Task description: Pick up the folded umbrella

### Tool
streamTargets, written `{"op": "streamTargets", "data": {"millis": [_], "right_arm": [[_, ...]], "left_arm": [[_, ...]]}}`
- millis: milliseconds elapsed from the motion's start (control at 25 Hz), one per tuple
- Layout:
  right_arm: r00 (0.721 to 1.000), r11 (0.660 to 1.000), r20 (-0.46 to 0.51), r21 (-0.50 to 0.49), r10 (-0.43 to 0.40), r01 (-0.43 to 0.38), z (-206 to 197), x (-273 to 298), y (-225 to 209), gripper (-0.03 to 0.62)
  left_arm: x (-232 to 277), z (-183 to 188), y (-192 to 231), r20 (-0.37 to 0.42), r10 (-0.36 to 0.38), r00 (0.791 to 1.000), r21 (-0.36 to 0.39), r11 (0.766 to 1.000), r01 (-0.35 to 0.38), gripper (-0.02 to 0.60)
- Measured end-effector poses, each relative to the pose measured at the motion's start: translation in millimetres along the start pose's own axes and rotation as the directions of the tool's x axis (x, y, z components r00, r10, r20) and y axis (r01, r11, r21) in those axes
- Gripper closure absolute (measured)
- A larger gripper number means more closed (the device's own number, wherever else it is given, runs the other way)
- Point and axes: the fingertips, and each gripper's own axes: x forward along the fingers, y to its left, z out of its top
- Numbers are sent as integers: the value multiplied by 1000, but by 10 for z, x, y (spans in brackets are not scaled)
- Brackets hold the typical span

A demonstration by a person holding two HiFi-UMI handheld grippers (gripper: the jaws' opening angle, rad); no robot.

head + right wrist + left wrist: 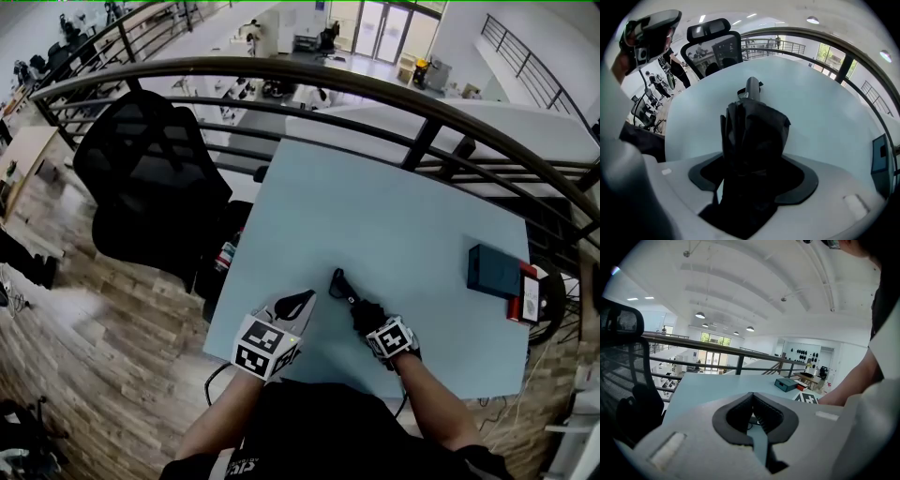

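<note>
Gripping the folded umbrella [752, 129] at 6 o'clock on the tabletop [394, 216].
Clamped by the right tool [752, 176], jaws set wide (black bundle fills the gap); lying on the pale blue surface, handle [753, 88] aimed at 11 o'clock; flanked at 9 o'clock by the left tool [294, 304], jaws together, empty.

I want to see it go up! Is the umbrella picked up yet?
Done: the right gripper is closed around the folded umbrella, pads on its fabric. In hand: that grip. Still to do: the lift, as the umbrella seems to lie on the table. The left gripper is shut, empty.
</note>
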Motion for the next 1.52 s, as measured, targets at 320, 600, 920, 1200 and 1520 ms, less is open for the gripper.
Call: {"op": "streamTargets", "data": {"millis": [320,600,920,1200,1520], "right_arm": [[1000,1000,-3,-3,7,-7,-11,-2,33,290],[1000,1000,8,-24,13,-13,28,-2,30,326],[985,989,90,-43,146,-143,51,-139,123,333],[954,977,212,-49,213,-207,74,-608,-73,333],[884,969,417,30,210,-244,182,-1313,-495,333]], "left_arm": [[-144,68,130,20,-43,999,18,999,43,575],[-39,194,123,38,-56,998,20,998,56,575],[237,350,-206,58,-34,998,43,999,31,575],[453,407,-502,62,10,998,11,1000,-11,575],[613,596,-756,54,36,998,28,999,-37,575]]}}
